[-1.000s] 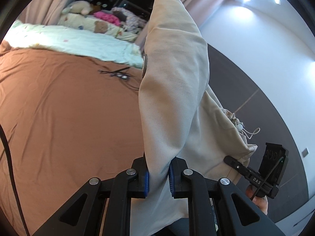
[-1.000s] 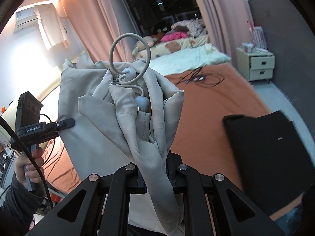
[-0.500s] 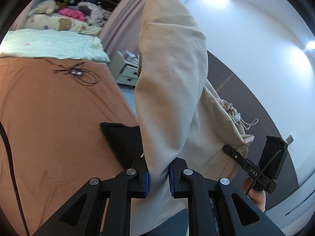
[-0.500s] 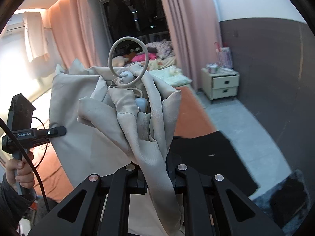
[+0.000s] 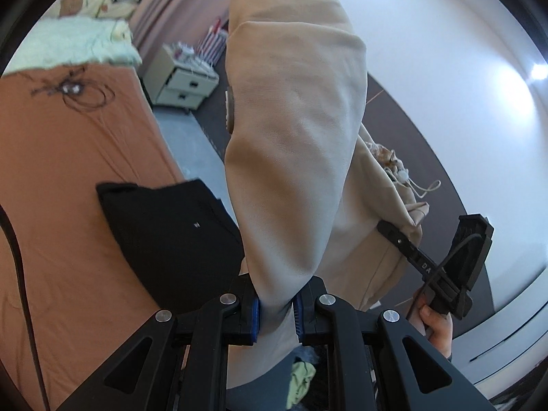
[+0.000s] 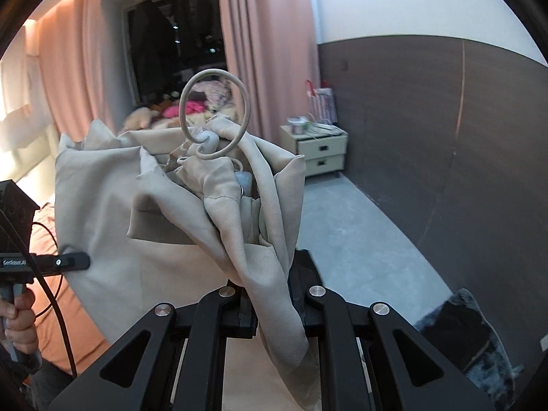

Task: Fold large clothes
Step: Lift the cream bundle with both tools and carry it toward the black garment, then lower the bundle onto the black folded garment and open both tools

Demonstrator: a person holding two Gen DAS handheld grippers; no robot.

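Note:
A large beige garment (image 5: 294, 130) hangs in the air between both grippers. My left gripper (image 5: 275, 311) is shut on one bunched edge of it. My right gripper (image 6: 272, 303) is shut on another bunched part of the garment (image 6: 239, 205), where a drawstring loop (image 6: 214, 113) and toggles stick up. The right gripper also shows in the left wrist view (image 5: 404, 243), and the left gripper shows in the right wrist view (image 6: 73, 260); each is pinching the cloth. The garment is held above the bed's right edge.
An orange-brown bed (image 5: 75, 157) lies to the left with a folded black garment (image 5: 171, 236) near its edge and a cable (image 5: 82, 92). A cream nightstand (image 6: 316, 152) stands by pink curtains (image 6: 270, 51). Grey floor (image 6: 349, 226) and a dark wall panel are to the right.
Both grippers have swung to the right with the beige garment, away from over the bed toward the floor and wall. Their grip on the cloth is unchanged.

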